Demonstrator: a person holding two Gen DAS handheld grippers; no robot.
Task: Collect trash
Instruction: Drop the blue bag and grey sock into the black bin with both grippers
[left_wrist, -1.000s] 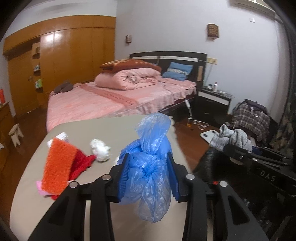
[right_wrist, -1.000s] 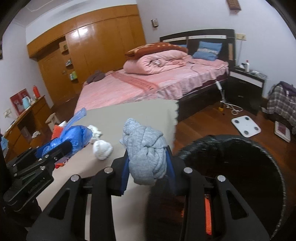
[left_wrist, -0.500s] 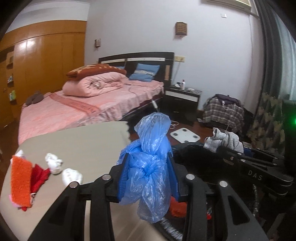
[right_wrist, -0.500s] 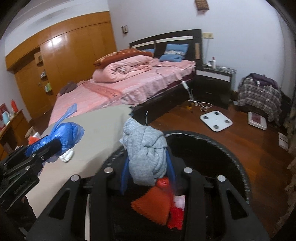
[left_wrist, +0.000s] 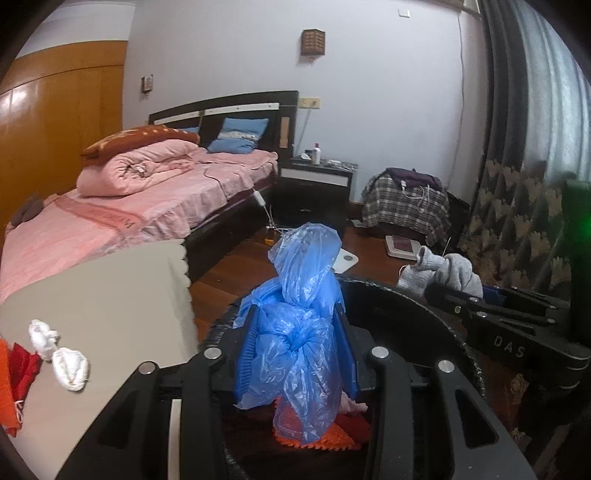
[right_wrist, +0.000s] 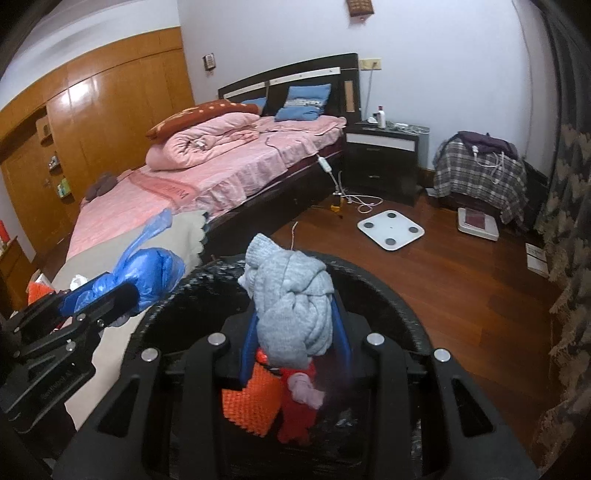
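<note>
My left gripper (left_wrist: 297, 339) is shut on a knotted blue plastic bag (left_wrist: 299, 325), which hangs over the open black bin (left_wrist: 413, 306). In the right wrist view that bag (right_wrist: 147, 269) shows at the left, above the bin's rim. My right gripper (right_wrist: 293, 325) is shut on a knotted grey knit cloth (right_wrist: 291, 302), held over the middle of the bin (right_wrist: 399, 291). An orange mesh pad (right_wrist: 251, 402), a red cloth (right_wrist: 295, 417) and a pink scrap lie inside the bin. Two white crumpled wads (left_wrist: 59, 350) and red and orange scraps (left_wrist: 14, 373) lie on the beige table (left_wrist: 110, 295).
A pink bed (right_wrist: 221, 166) stands beyond the table. On the wooden floor are a white scale (right_wrist: 391, 229), cables and a second scale (right_wrist: 476, 223). A nightstand (right_wrist: 384, 158), a plaid-covered seat (right_wrist: 480, 170) and a patterned curtain (right_wrist: 565, 206) line the right.
Both grippers have swung right, from above the table to above the black bin, each still holding its load. The table's scraps have slid to the left edge of the left wrist view.
</note>
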